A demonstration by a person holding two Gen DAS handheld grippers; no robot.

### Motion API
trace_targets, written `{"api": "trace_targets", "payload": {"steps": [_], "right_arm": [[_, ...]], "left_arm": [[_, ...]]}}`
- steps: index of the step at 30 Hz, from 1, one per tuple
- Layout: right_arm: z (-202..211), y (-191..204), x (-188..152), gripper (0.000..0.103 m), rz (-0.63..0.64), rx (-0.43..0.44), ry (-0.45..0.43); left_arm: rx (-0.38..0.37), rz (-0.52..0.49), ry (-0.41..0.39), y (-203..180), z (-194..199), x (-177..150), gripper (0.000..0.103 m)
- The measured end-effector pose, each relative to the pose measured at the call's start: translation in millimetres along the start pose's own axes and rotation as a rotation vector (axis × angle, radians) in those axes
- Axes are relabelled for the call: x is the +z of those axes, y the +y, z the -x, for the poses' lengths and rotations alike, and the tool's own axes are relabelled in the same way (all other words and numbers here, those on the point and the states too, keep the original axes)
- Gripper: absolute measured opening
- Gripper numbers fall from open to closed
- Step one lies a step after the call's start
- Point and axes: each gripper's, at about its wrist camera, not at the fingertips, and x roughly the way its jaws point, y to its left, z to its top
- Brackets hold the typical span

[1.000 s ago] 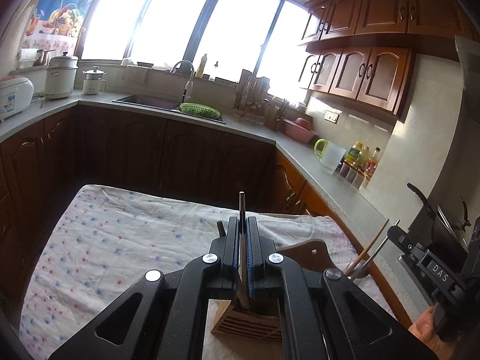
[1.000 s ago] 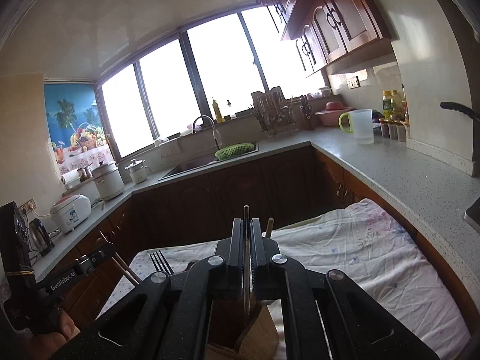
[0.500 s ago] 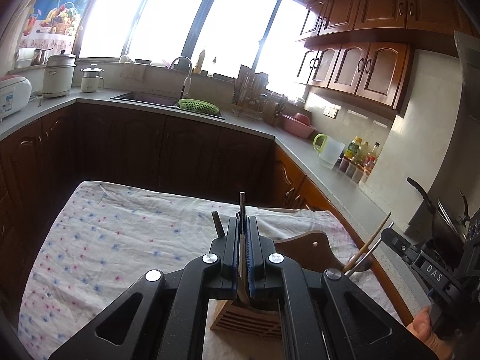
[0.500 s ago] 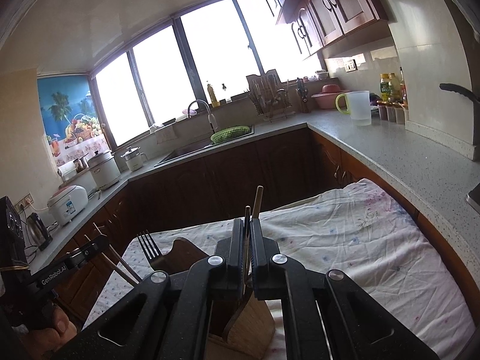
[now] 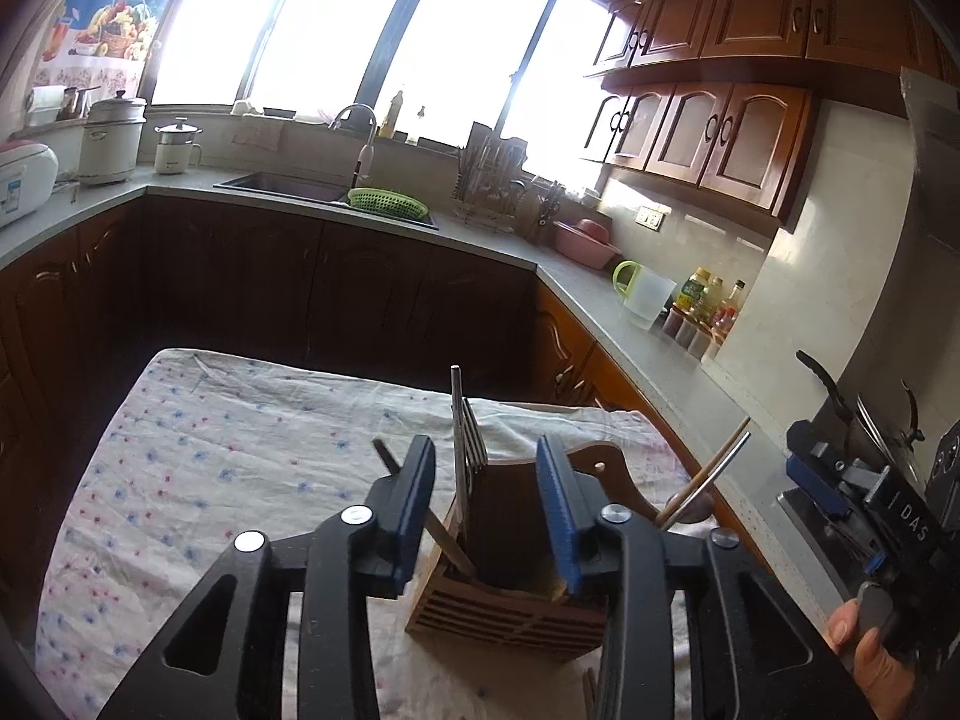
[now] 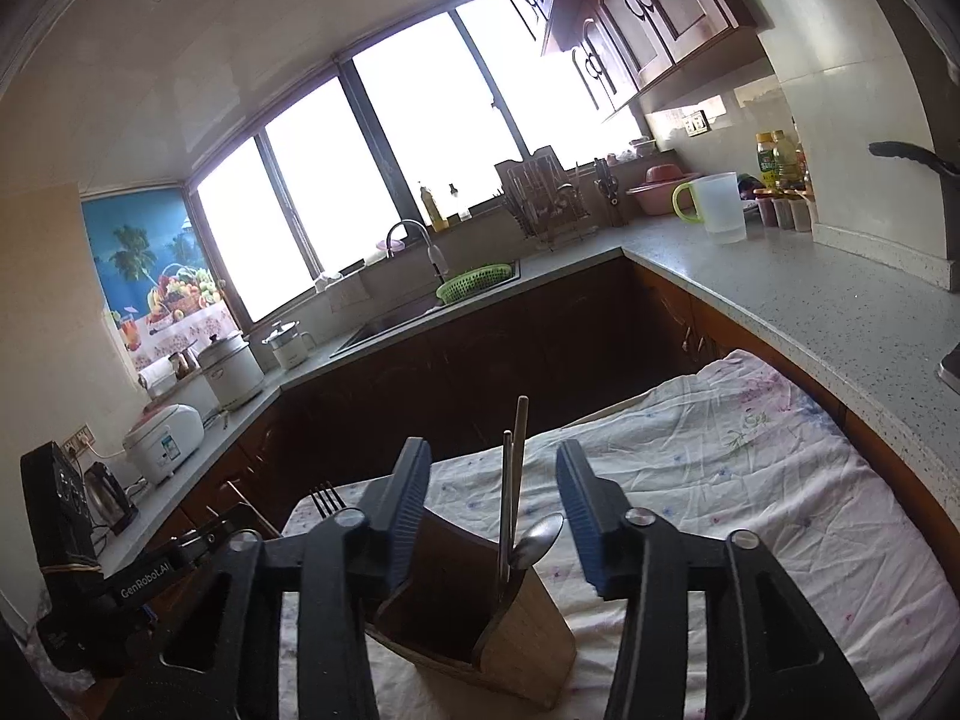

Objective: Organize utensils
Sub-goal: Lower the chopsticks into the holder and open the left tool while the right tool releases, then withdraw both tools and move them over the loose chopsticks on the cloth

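Kitchen table under a floral cloth (image 5: 198, 450); wooden utensil holder (image 5: 510, 606) at 6 o'clock in both views. My left gripper (image 5: 486, 498) and right gripper (image 6: 493, 510) stand wide, empty. Fork (image 5: 467, 450), spoon (image 6: 540, 540) and chopsticks (image 6: 519, 456) stand upright inside: sorting apparently near complete.

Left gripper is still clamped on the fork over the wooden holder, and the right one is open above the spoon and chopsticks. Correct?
Not quite. The left gripper is open: in the left wrist view its jaws stand apart, and the fork stands free in the wooden holder. The right gripper is indeed open above the spoon and chopsticks.
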Motion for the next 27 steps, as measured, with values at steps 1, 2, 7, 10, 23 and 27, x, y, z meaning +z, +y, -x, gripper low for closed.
{"api": "trace_targets", "payload": {"steps": [1,2,7,10,23,27], "right_arm": [[5,-1,1,0.065,-0.008,0.001,-0.013],[11,-2,2,0.073,-0.015,0.004,-0.026],[44,-6,4,0.088,-0.034,0.018,-0.076],[62,-8,0,0.089,-0.039,0.019,-0.091],[110,-14,-32,0.089,-0.048,0.01,-0.056],[117,-18,-54,0.089,-0.042,-0.001,-0.008]], "left_arm": [[0.008,-0.012,-0.01,-2,6,-2,0.049],[0.017,-0.02,-0.022,-3,13,-4,0.056],[0.025,-0.031,-0.057,-5,46,-23,0.068],[-0.002,-0.027,-0.075,-5,63,-34,0.069],[0.016,0.045,-0.057,15,114,-69,0.075],[0.04,0.065,0.001,19,122,-98,0.075]]}}
